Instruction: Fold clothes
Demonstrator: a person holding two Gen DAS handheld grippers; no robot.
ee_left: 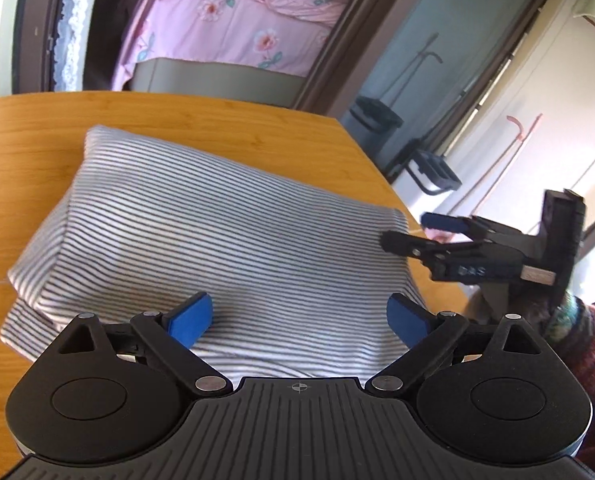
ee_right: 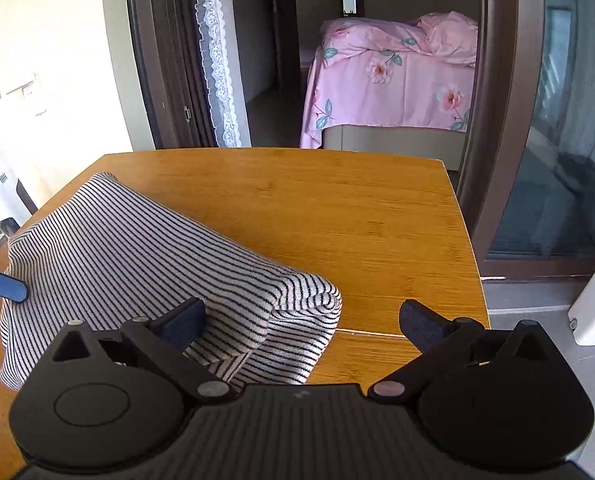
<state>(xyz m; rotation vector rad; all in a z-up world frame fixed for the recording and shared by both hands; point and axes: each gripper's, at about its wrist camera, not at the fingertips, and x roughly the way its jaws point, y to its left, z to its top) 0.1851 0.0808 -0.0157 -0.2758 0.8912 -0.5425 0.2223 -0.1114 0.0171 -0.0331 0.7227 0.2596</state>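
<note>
Cloth (ee_left: pixel 217 240), striped in dark and white, lies folded in a thick stack on the table (ee_left: pixel 25 152). Seen from the left wrist, the stack covers the middle and near part of the top, its right side reaching the table's right edge and its far left corner well short of the far edge. A lower layer sticks out below the fold at the near left.

The left gripper (ee_left: pixel 299 320) hangs just over the near part of the cloth with its jaws spread wide. Both blue pads (ee_left: pixel 189 320) are over the stripes, with cloth showing between them. Whether the pads touch the fabric cannot be told.

The right gripper (ee_left: pixel 403 228) comes in from the right at the cloth's right edge, its jaws apart, the lower finger over the fabric's side and the upper one past the table edge. In its own view the right gripper (ee_right: pixel 301 320) is wide open too: its left finger is over the cloth (ee_right: pixel 137 248) near the rolled near-right corner of the stack, and its right finger is over bare table (ee_right: pixel 377 220). Nothing is clamped between them. A blue pad of the left gripper (ee_right: pixel 1 282) shows at the far left of that view, at the cloth's left end.

Beyond the table's far edge a doorway opens onto a bed (ee_right: pixel 397 84) with a pink flowered cover.
</note>
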